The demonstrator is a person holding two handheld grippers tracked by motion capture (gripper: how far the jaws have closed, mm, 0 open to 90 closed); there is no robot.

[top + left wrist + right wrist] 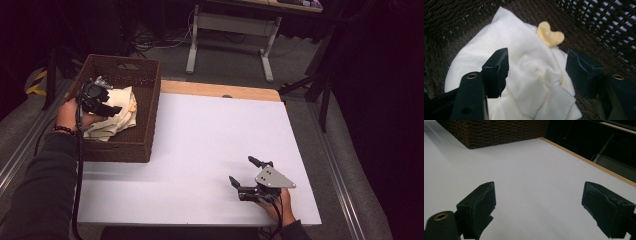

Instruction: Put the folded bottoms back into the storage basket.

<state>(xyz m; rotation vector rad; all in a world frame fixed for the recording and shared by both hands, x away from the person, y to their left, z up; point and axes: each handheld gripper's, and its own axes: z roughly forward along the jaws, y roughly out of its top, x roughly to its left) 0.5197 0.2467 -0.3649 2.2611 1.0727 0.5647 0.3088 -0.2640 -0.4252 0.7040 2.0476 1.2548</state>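
At the moment of inspection, the left gripper (114,109) was positioned over the brown wicker basket (149,100), which stood at the left edge of the white table (210,145). Inside the basket lay a cream-white garment (117,117), crumpled in a loose heap against the woven floor. In the left gripper view, the garment (524,72) sat directly below and between the two black jaws, which stood apart with a clear gap on each side; neither pad pressed on the cloth, and nothing was held. A ribbed cuff or hem (557,105) of the garment lay nearest the camera, and a small yellow heart-shaped patch (550,36) showed at the far edge of the heap, against the basket's wall (599,22). The right gripper (247,176) was held low over the near right part of the table, well apart from the basket, with the person's hand (277,205) behind it. Its jaws stood wide, and the right gripper view showed bare white table (529,175) between them, with a corner of the basket (496,132) farther off. No object was in contact with that gripper.
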